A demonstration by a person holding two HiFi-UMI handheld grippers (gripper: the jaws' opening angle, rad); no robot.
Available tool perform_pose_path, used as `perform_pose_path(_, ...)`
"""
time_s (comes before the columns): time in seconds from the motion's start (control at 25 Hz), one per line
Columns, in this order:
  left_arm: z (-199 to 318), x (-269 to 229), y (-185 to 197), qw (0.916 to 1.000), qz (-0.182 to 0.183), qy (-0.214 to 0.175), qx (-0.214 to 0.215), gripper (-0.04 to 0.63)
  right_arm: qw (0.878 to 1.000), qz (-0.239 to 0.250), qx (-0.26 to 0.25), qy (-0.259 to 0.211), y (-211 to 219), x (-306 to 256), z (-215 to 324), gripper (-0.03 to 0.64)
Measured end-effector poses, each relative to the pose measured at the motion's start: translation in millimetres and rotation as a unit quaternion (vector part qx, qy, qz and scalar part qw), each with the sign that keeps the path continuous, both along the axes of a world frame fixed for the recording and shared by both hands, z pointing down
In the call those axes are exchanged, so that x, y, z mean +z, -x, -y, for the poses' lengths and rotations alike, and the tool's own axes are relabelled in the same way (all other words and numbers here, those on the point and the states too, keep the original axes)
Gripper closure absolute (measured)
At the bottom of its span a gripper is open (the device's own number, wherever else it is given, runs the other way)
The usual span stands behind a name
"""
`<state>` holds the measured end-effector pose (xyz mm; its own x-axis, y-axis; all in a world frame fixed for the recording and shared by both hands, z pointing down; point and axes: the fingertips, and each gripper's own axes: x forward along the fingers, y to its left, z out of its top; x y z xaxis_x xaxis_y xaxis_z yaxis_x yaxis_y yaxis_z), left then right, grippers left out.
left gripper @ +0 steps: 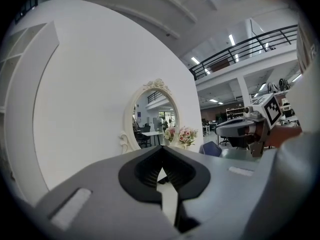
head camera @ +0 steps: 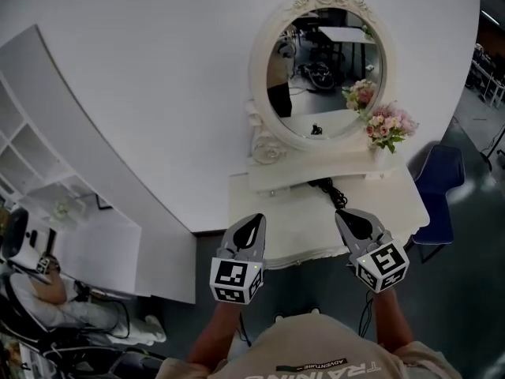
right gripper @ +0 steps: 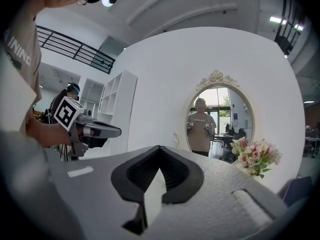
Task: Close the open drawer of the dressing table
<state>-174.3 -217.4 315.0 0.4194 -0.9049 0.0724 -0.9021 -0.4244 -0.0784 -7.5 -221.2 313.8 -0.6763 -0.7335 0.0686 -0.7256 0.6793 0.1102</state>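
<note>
The white dressing table (head camera: 260,212) stands against the curved white wall, with an oval mirror (head camera: 325,69) above a low raised tier (head camera: 347,170). From above I cannot make out which drawer is open. My left gripper (head camera: 254,220) hovers over the table's front left part, jaws shut on nothing. My right gripper (head camera: 341,214) hangs over the front right part, also shut and empty. In the left gripper view the closed left gripper (left gripper: 161,149) points at the mirror (left gripper: 152,116). The right gripper view has the closed right gripper (right gripper: 159,148) aimed at the mirror (right gripper: 220,119).
Pink flowers (head camera: 390,125) stand at the table's right back corner. A black object with a cable (head camera: 323,185) lies near the tier. A blue chair (head camera: 440,181) is to the right, white shelving (head camera: 35,152) to the left, and a seated person (head camera: 55,298) at lower left.
</note>
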Motion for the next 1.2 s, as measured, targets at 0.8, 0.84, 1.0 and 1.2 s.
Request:
perform_pose_path(0.8,9,-56,11,0.9950,-0.009,-0.098,-0.015,0.578,0.996,0.002,0.016,-0.084,-3,-52,17,0.615)
perform_pose_path(0.84,8,-54,13,0.9952,-0.007,-0.096,-0.015,0.578,0.997,0.003,0.015,-0.082,-2,-50,17,0.615)
perform_pose_path(1.0,6,-48,15,0.9958,0.002,-0.090,-0.018,0.578,0.997,0.002,0.012,-0.081,2,-48,15,0.615)
perform_pose_path(1.2,5,-48,14,0.9960,-0.003,-0.088,-0.013,0.578,0.997,0.006,0.003,-0.078,8,-49,16,0.615)
